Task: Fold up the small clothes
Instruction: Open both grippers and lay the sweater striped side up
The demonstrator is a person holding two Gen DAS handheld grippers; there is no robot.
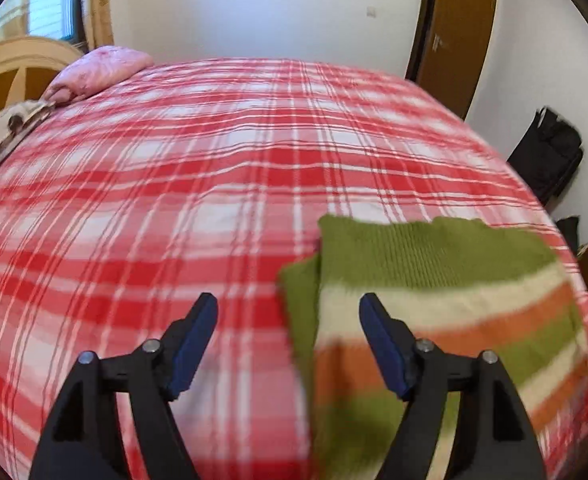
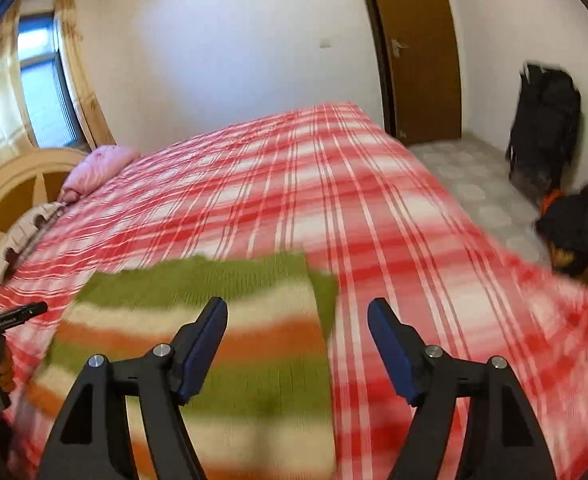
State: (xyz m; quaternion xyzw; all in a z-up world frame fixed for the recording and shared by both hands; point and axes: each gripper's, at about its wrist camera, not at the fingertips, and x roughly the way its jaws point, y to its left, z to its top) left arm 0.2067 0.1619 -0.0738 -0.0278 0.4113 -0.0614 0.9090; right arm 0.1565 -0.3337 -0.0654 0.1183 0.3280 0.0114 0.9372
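Observation:
A small knitted garment [image 1: 433, 304] striped in green, cream and orange lies flat on the red plaid bed cover [image 1: 214, 184], folded with a green flap along its left side. My left gripper [image 1: 288, 306] hovers open over the garment's left edge, nothing between its blue pads. In the right wrist view the same garment [image 2: 214, 320] lies at lower left, and my right gripper [image 2: 297, 310] stands open above its right edge, empty. Part of the left gripper's black body [image 2: 10, 320] and a hand show at that view's left border.
A pink pillow [image 1: 98, 68] and a patterned beige cloth [image 1: 6, 136] lie by the wooden headboard [image 1: 14, 64] at far left. Beyond the bed's right edge are a tiled floor [image 2: 477, 184], black bags [image 2: 545, 136] against the wall and a brown door [image 2: 421, 48].

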